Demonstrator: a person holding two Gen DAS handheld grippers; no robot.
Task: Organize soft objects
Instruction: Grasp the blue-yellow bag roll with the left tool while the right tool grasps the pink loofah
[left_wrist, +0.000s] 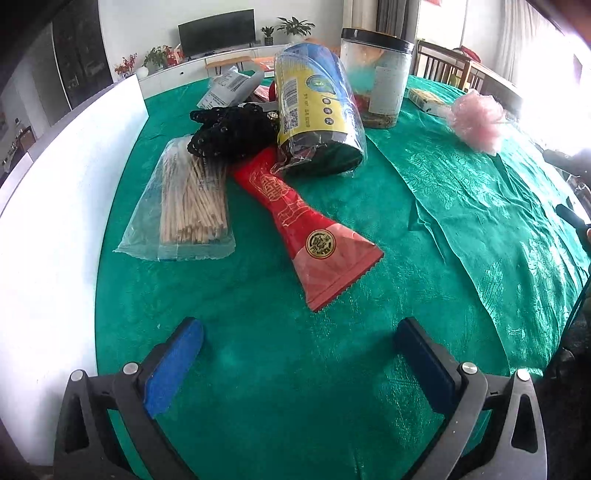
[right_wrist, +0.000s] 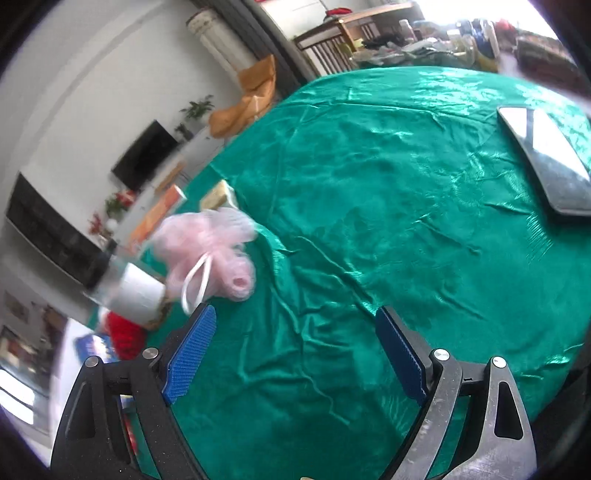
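Note:
A pink mesh bath puff (left_wrist: 476, 120) lies on the green tablecloth (left_wrist: 295, 369) at the far right; in the right wrist view the pink puff (right_wrist: 210, 254) with its white loop sits just ahead-left of my right gripper (right_wrist: 295, 354), which is open and empty. A black knitted item (left_wrist: 232, 129) lies in the pile at the middle back. My left gripper (left_wrist: 299, 362) is open and empty, hovering near the table's front, short of a red pouch (left_wrist: 306, 236).
The pile holds a bag of sticks (left_wrist: 188, 206), a wrapped yellow-blue roll (left_wrist: 317, 110) and a clear jar (left_wrist: 376, 77). A white board (left_wrist: 55, 221) stands at the left. A tablet (right_wrist: 546, 162) lies far right. A folded green cloth (left_wrist: 480, 206) covers the right side.

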